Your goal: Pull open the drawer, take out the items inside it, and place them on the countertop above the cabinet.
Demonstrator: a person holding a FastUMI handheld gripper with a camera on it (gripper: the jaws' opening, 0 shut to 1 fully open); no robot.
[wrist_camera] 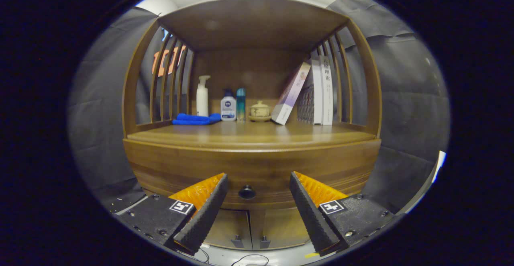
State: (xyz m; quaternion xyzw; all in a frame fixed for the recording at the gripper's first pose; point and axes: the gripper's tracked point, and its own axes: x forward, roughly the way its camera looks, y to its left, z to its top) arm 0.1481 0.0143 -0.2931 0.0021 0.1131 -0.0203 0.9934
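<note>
I am at the first step: the drawer (253,169) is shut, its front flush under the countertop (253,135), and nothing has come out of it yet. My gripper (259,185) is spread wide, holding nothing, with the knob (247,192) sitting in the gap between the fingertips, a touch toward the left finger, and some way ahead of them, not touched. The drawer front runs from 9 to 3 o'clock just beyond the fingers; below it, at 6 o'clock, I see two small cabinet doors (249,228). Up on the countertop, at 12 o'clock from the knob, stand a pump bottle (202,96), two smaller bottles (228,106), a lidded cup (260,110) and leaning books (309,93), with a blue cloth (195,119) at about 11 o'clock. The front strip of the countertop looks bare, so I judge that is where the items can go. Next move, as I read it: ease forward, nudge slightly left to centre the knob, close both fingers on it, then pull straight back. What lies inside the drawer I cannot tell from here
</note>
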